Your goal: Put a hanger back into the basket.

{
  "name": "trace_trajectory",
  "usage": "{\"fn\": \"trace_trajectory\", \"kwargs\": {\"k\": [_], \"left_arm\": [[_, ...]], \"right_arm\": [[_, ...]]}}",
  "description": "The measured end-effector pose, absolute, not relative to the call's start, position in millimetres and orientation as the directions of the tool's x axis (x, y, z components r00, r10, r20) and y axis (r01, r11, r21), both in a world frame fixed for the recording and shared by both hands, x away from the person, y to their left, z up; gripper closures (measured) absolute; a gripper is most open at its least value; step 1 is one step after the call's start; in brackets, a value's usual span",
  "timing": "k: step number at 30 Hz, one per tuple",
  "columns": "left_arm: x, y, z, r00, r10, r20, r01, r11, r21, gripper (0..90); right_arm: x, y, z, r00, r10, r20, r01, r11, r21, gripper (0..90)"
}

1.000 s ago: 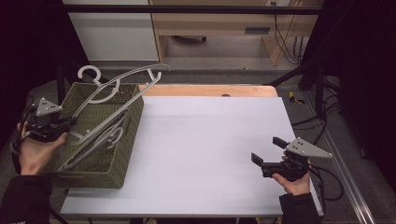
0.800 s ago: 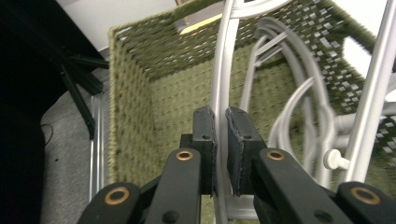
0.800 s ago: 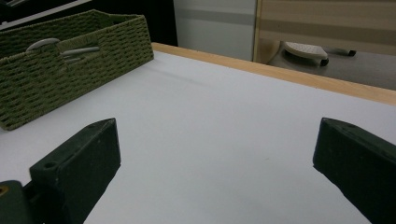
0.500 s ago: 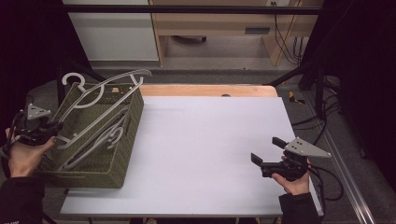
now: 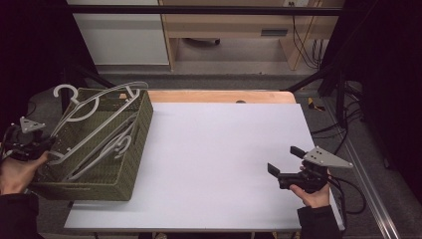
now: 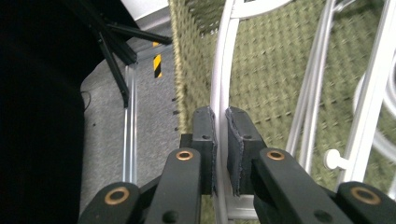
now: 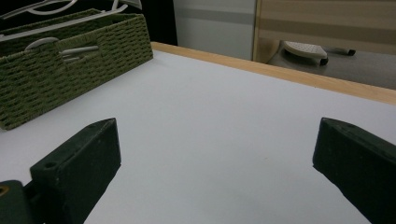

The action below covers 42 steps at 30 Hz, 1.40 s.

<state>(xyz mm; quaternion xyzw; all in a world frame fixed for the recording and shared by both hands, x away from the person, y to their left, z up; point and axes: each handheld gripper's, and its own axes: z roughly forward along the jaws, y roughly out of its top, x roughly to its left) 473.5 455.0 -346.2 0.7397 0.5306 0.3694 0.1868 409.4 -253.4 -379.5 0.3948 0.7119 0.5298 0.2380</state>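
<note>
An olive woven basket [image 5: 135,144] stands at the table's left edge, and several white hangers [image 5: 102,142] lie slanted in it. One white hanger [image 5: 74,97] sticks up over the far rim. At the basket's left side, my left gripper [image 5: 36,145] is shut on a thin bar of a white hanger [image 6: 218,88]; both pads squeeze it over the basket's weave [image 6: 271,70]. My right gripper [image 5: 282,168] rests low at the table's right front, jaws wide open [image 7: 215,163] with nothing between them, and points toward the basket [image 7: 70,74].
The white table top [image 5: 224,144] has a wooden strip along its far edge. Black frame posts and cables stand off the right side [image 5: 343,114]. A cabinet and a desk are behind the table.
My left gripper has moved left and a little down, dragging the held hanger leftward; its hook now overhangs the basket's far left corner. The right gripper has kept still.
</note>
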Motion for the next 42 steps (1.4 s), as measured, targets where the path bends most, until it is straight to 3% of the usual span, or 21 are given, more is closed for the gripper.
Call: {"fn": "trace_trajectory", "kwargs": {"k": [9,23,29,35,42], "left_arm": [[468,464,-355,0.149,0.916,0.372,0.672,-0.370,0.642,82.7],[466,447,-375,0.169,0.898,0.406,0.688,-0.403,0.604,82.5],[455,445,-375,0.191,0.937,0.293,0.649,-0.344,0.678,81.9],[444,440,-373,0.199,0.944,0.262,0.600,-0.329,0.729,81.9],[435,429,-369,0.215,0.930,0.297,0.562,-0.367,0.741,81.3]], "right_arm": [[409,-253,-380,-0.577,0.813,0.078,0.310,0.130,0.942,1.2],[410,-251,-381,-0.576,0.814,0.080,0.315,0.130,0.940,1.2],[409,-252,-380,-0.575,0.814,0.079,0.311,0.127,0.942,1.2],[409,-252,-380,-0.578,0.812,0.078,0.310,0.130,0.942,1.2],[409,-253,-379,-0.578,0.812,0.078,0.309,0.128,0.942,1.2]]}}
